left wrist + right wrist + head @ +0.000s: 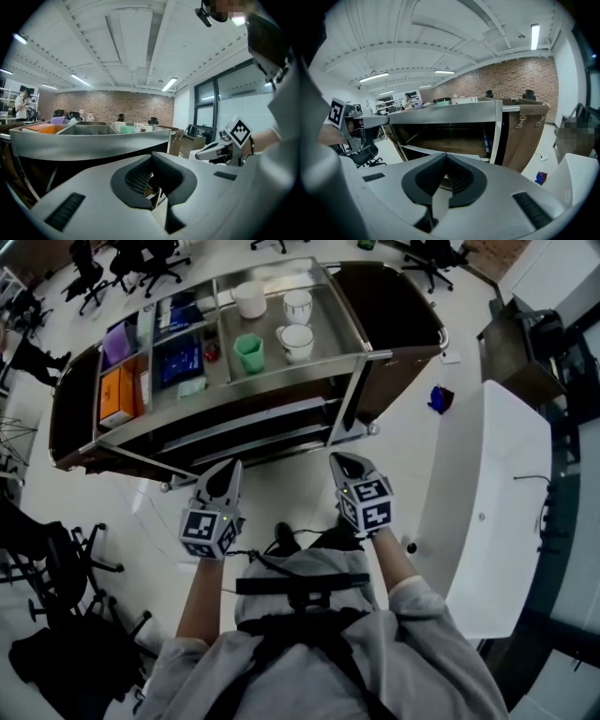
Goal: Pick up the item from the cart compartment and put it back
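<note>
A steel cart [277, 379] stands ahead of me, its top split into compartments. The right compartment holds a green cup [248, 352], two white cups [297, 341] and a white container [249, 299]. An orange box [116, 395], a purple item [116, 343] and blue packets [180, 360] fill the left compartments. My left gripper [226, 471] hangs shut and empty just short of the cart's front edge. The right gripper [340, 461] is level with it, also shut with nothing held. In the left gripper view the cart rim [89, 143] sits above the closed gripper [157, 187].
A white table [487, 502] runs along my right, with a small blue object [441, 397] on the floor beside it. Black office chairs [66, 559] crowd the left. Below the top the cart has open lower shelves [450, 140]. Bare floor separates me from the cart.
</note>
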`<state>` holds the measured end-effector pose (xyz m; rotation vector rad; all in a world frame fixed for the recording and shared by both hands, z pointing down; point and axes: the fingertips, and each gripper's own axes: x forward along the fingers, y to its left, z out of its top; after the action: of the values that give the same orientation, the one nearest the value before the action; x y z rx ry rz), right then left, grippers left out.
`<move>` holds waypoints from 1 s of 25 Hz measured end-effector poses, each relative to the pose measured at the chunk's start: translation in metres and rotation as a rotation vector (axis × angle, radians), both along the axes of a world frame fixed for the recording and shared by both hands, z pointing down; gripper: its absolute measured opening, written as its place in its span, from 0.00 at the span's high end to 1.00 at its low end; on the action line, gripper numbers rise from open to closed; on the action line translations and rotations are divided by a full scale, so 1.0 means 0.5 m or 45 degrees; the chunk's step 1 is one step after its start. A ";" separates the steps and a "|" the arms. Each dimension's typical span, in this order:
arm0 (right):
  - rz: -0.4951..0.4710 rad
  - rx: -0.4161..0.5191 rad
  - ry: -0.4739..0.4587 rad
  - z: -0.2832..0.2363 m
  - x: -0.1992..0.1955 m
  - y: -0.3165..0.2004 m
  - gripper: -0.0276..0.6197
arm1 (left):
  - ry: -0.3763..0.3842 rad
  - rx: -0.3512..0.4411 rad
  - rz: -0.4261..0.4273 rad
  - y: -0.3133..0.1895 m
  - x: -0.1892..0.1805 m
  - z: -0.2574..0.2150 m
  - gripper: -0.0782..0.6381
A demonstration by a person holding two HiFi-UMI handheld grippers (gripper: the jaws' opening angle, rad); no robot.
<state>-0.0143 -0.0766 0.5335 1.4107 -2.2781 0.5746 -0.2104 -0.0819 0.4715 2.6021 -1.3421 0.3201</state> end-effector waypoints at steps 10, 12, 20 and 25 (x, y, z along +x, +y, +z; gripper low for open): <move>-0.138 -0.014 -0.009 -0.054 0.030 -0.105 0.94 | -0.019 -0.011 0.132 -0.154 0.086 -0.092 0.89; -0.170 -0.010 -0.004 -0.068 0.029 -0.125 0.94 | -0.037 -0.011 0.195 -0.189 0.108 -0.117 0.87; -0.254 0.028 -0.027 -0.131 0.022 -0.199 0.94 | -0.318 -0.021 0.572 -0.314 0.227 -0.179 0.60; -0.274 0.052 -0.022 -0.161 0.016 -0.221 0.94 | -0.564 -0.062 0.802 -0.374 0.277 -0.162 0.50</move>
<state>-0.0061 -0.1872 0.4528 1.1615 -2.4278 0.4755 -0.0719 -0.2691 0.3904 2.9526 -0.5367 1.0536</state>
